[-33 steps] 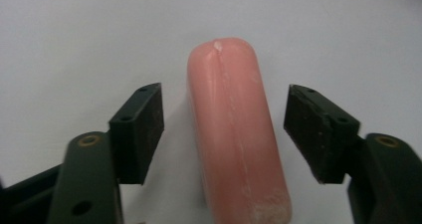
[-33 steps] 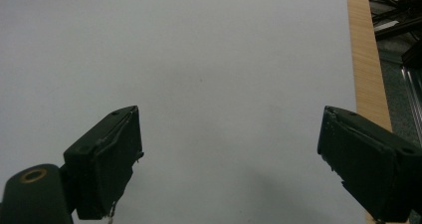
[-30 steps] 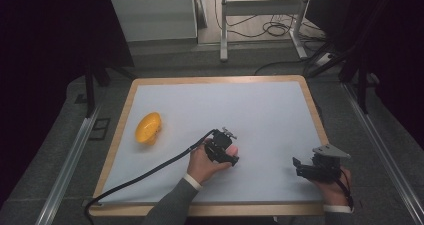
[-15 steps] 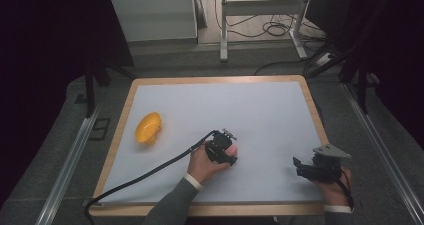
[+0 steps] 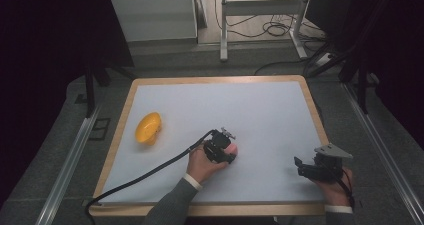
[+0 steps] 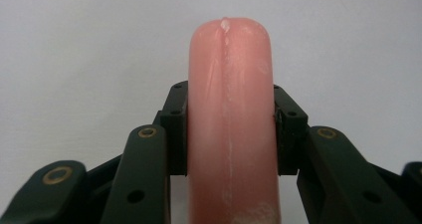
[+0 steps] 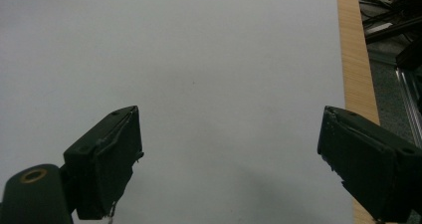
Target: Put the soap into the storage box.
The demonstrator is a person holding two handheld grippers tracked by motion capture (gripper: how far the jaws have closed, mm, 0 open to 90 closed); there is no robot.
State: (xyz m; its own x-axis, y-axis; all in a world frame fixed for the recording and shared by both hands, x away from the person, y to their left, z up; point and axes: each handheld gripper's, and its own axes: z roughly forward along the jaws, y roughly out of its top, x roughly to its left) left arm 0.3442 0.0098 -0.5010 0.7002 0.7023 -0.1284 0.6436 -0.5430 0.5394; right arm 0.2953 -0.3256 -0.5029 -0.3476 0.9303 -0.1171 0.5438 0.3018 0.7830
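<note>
A pink rounded object (image 5: 233, 150) with a seam down its middle lies on the white mat, near the front centre. My left gripper (image 5: 226, 149) is shut on it. In the left gripper view both pads press the sides of the pink object (image 6: 230, 59), whose rounded end sticks out past the left gripper (image 6: 230, 102). Its jaws have just been closing with the pink object between them. My right gripper (image 5: 299, 163) rests low at the front right, pointing left. The right gripper (image 7: 229, 134) stands open with bare mat between its fingers.
A yellow rounded object (image 5: 148, 128) lies on the left part of the mat. The white mat (image 5: 260, 110) sits in a wooden-rimmed table (image 5: 215, 79). A black cable (image 5: 150, 172) trails from the left gripper to the front left corner. The wooden edge (image 7: 354, 59) runs close to the right gripper.
</note>
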